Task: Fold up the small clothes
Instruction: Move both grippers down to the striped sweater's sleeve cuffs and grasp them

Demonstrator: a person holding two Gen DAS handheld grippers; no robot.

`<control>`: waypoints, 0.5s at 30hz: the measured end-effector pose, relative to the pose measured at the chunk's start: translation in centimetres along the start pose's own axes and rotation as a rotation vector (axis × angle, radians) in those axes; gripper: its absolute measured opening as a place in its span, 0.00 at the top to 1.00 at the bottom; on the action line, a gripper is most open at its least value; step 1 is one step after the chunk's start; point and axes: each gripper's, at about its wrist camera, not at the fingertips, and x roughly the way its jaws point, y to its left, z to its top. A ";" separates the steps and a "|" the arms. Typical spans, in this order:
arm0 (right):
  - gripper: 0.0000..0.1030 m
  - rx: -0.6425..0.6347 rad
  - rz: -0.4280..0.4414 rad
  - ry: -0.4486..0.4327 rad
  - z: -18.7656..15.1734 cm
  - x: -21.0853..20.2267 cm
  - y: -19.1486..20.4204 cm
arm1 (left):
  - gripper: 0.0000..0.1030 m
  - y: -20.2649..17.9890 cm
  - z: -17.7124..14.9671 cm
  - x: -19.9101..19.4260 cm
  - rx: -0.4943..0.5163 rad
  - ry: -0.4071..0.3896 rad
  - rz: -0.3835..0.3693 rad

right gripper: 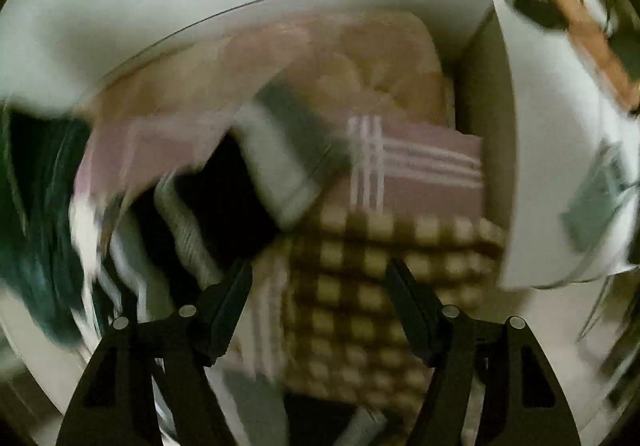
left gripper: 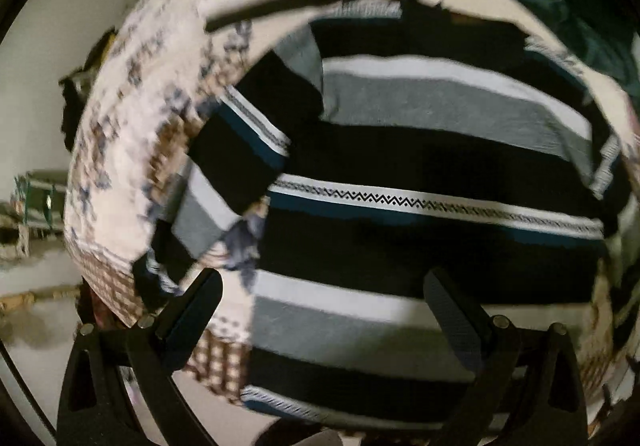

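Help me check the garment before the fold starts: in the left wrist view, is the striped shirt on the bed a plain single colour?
No, the striped shirt shows black, grey and white bands plus a zigzag trim line.

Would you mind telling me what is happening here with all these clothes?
A person is holding a two-finger tool in each hand above a bed, getting ready to fold. Under the left tool lies a black, grey and white striped knit garment, spread flat on a cream patterned bedcover. The right tool hangs over a brown-and-cream checked cloth, beside a folded pink cloth with white stripes. Both tools are open and hold nothing.
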 end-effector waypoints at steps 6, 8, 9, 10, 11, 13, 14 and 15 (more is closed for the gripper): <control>0.31 0.067 -0.016 -0.165 2.6 3.7 1.1 | 0.00 -0.4 2.0 6.0 -0.084 0.056 -0.016; 0.59 0.026 -0.030 -0.229 2.2 3.3 2.7 | 0.00 -0.3 2.4 7.3 -0.083 0.046 -0.015; 0.87 -0.018 -0.032 -0.234 2.1 3.5 3.9 | 0.00 -0.2 2.5 7.8 -0.080 0.042 -0.011; 0.86 -0.041 -0.029 -0.242 1.8 3.4 4.9 | 0.00 0.1 2.7 8.3 -0.080 0.039 -0.015; 0.86 -0.074 -0.043 -0.266 1.4 3.1 6.2 | 0.00 0.5 2.8 8.7 -0.082 0.033 -0.019; 0.87 -0.189 -0.068 -0.326 -0.1 1.8 9.8 | 0.00 1.6 2.8 9.3 -0.083 0.011 -0.024; 0.87 -0.254 -0.079 -0.355 -1.3 1.1 11.9 | 0.00 2.1 2.9 9.4 -0.082 -0.002 -0.023; 0.87 -0.331 -0.080 -0.387 -2.9 0.1 14.3 | 0.00 2.9 3.0 9.6 -0.084 -0.016 -0.020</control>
